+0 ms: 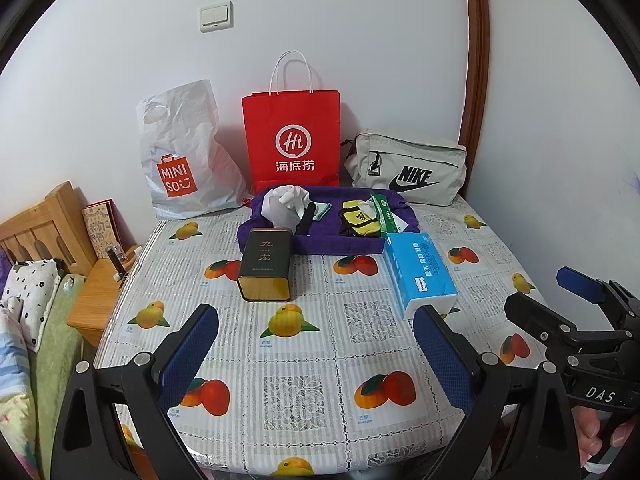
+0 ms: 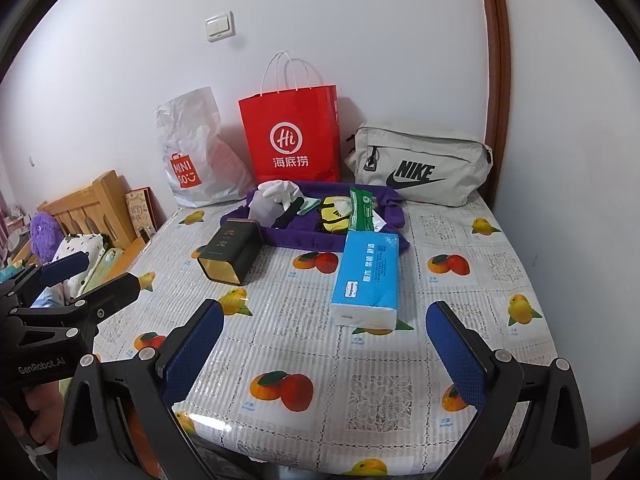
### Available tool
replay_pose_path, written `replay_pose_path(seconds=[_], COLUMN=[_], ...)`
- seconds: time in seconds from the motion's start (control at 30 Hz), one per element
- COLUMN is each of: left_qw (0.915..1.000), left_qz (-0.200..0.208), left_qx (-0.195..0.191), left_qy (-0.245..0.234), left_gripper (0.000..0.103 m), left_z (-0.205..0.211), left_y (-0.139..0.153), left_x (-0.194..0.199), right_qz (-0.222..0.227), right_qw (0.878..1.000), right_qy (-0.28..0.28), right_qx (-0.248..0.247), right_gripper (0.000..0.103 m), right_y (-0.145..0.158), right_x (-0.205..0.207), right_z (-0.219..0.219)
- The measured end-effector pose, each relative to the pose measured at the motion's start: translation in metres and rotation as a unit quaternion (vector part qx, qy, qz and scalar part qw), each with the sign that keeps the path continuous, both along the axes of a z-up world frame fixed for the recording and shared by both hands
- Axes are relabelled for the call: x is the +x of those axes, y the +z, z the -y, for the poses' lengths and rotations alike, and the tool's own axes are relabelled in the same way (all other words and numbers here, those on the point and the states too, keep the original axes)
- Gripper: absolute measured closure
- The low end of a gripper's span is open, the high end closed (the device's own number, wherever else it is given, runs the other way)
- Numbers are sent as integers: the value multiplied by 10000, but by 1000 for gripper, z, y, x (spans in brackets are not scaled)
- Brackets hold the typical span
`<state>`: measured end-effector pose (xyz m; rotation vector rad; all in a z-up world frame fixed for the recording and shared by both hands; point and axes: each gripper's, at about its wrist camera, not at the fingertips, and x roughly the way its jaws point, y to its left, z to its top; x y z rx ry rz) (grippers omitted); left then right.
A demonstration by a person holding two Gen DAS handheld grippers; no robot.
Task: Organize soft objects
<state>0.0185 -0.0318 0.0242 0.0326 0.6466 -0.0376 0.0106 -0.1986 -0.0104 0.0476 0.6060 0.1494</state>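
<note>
A purple cloth tray (image 1: 336,243) (image 2: 280,237) lies at the back of the table. In it are white gloves (image 1: 287,203) (image 2: 276,194), a yellow and black item (image 1: 357,221) (image 2: 334,218), a green packet (image 1: 386,213) (image 2: 361,208) and a small teal cloth (image 1: 322,211). A blue tissue pack (image 1: 420,272) (image 2: 368,276) lies in front of the tray. My left gripper (image 1: 316,348) is open and empty over the near table. My right gripper (image 2: 326,348) is open and empty, short of the tissue pack.
A black tin (image 1: 265,266) (image 2: 230,250) lies on its side left of the tissue pack. A white Miniso bag (image 1: 180,156), a red paper bag (image 1: 294,140) and a grey Nike pouch (image 1: 408,168) stand against the wall. A bed and wooden nightstand (image 1: 96,300) lie left.
</note>
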Motion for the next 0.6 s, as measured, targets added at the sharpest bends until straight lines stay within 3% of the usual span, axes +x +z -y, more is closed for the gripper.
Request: replay_pose_path(seconds=[0.6], left_qw=[10000], left_qz=[6], left_qx=[-4], left_qy=[8], left_gripper=[4], left_z=[-2], left_y=[0], left_x=[0], right_qz=[-14], right_qw=[10000], right_qy=[33], right_qx=[-22], right_gripper=[3], right_y=[-2], right_x=[-1], right_z=[-1])
